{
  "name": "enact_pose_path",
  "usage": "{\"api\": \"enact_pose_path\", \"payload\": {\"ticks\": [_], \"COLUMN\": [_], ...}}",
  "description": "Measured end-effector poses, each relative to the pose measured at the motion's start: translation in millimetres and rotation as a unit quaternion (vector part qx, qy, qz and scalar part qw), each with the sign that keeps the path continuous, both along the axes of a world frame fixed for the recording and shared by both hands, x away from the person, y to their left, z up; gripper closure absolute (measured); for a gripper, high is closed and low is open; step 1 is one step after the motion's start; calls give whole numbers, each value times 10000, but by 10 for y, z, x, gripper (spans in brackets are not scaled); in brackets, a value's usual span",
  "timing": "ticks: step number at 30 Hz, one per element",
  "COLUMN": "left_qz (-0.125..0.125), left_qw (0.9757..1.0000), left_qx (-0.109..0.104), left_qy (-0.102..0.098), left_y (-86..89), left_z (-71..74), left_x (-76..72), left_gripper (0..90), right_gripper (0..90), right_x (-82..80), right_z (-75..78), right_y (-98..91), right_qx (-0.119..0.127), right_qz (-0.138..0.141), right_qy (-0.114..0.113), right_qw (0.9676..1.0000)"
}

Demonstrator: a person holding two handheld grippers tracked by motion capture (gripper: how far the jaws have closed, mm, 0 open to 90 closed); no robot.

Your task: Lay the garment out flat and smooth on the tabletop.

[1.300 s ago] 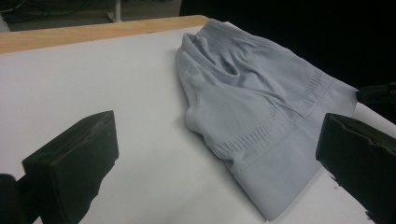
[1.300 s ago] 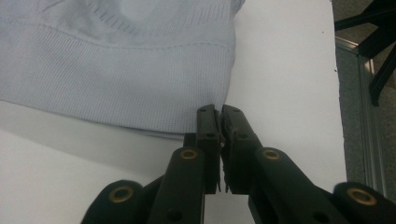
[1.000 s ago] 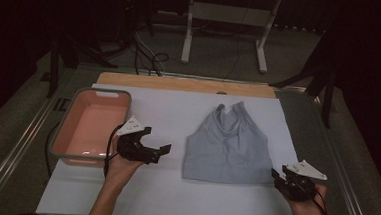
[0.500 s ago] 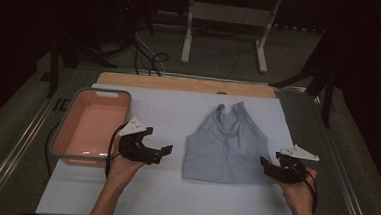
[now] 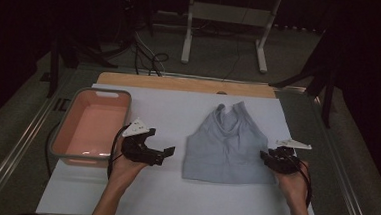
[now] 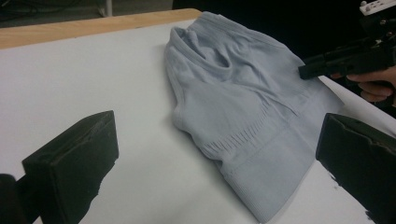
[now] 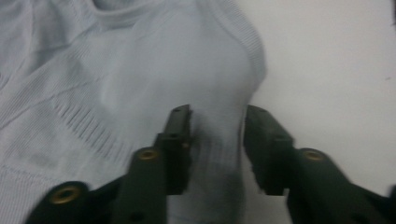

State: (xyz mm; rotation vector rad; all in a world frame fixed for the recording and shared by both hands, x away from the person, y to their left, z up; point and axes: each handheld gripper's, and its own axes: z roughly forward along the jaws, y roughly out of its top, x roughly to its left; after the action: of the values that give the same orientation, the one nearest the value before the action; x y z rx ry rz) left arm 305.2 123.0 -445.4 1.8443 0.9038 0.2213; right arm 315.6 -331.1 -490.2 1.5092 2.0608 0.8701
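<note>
While the pale blue top [image 5: 226, 147] lies flat near the middle of the white table [image 5: 173, 196], its long axis runs from the neck at twelve o'clock to the hem at six o'clock in the high view. Its three o'clock edge, low near the hem, is where the right gripper [image 5: 271, 160] sits, jaws pointing toward nine o'clock. In the right gripper view those jaws stand a little apart astride a raised ridge of fabric at the top's side edge; they have just been closing, with cloth between them, but the pads do not yet look pressed on it. Off the nine o'clock side, the left gripper [image 5: 161, 155] hangs clear of the cloth, its jaws wide apart and aimed at three o'clock with bare table between it and the hem. Further toward nine o'clock rests the pink tub [image 5: 59, 149]. Judging by this, the right hand is the nearer one, and the pinch depends on that side edge.
</note>
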Motion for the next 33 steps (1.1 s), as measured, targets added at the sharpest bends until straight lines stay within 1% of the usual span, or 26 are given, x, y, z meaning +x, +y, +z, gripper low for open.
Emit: {"api": "enact_pose_path", "payload": {"ticks": [3, 5, 10, 16, 18, 21, 24, 28, 29, 30, 31, 33], "left_qz": [-31, -54, -97, -153, -195, -277, -342, -408, -439, -439, -445, -434], "left_qw": [10000, 10000, 9999, 9998, 9995, 9990, 9985, 9980, 9976, 9976, 9975, 9974], "left_qx": [20, 23, 40, 76, 80, 139, 172, 209, 241, 241, 288, 330], "left_qy": [16, 33, 76, 141, 226, 326, 384, 435, 474, 474, 476, 474], "left_y": [-28, -45, -96, -153, -193, -250, -306, -364, -410, -410, -456, -499], "left_z": [-15, -26, -51, -82, -107, -144, -178, -212, -235, -235, -253, -269], "left_x": [-2, -3, -12, -15, -15, -14, -15, -18, -24, -24, -30, -39], "left_gripper": [3, 2, 3, 3, 3, 4, 13, 29, 29, 37, 37, 72], "right_gripper": [794, 840, 851, 851, 851, 851, 851, 851, 851, 851, 851, 851], "right_x": [-8, -22, -69, -138, -153, -184, -216, -248, -257, -257, -271, -289], "right_z": [-12, 2, 30, 48, 54, 71, 80, 93, 94, 94, 92, 96], "right_y": [39, 49, 20, -50, -61, -105, -138, -185, -200, -200, -227, -264], "right_qx": [-70, -94, -102, -229, -244, -298, -333, -309, -304, -304, -312, -317], "right_qz": [62, 80, 11, -129, -154, -216, -263, -311, -329, -329, -369, -418], "right_qy": [70, 53, 13, -18, -9, -13, -6, 12, 20, 20, 21, 31], "right_qw": [9999, 9999, 9999, 9997, 9996, 9993, 9991, 9990, 9990, 9990, 9988, 9986]}}
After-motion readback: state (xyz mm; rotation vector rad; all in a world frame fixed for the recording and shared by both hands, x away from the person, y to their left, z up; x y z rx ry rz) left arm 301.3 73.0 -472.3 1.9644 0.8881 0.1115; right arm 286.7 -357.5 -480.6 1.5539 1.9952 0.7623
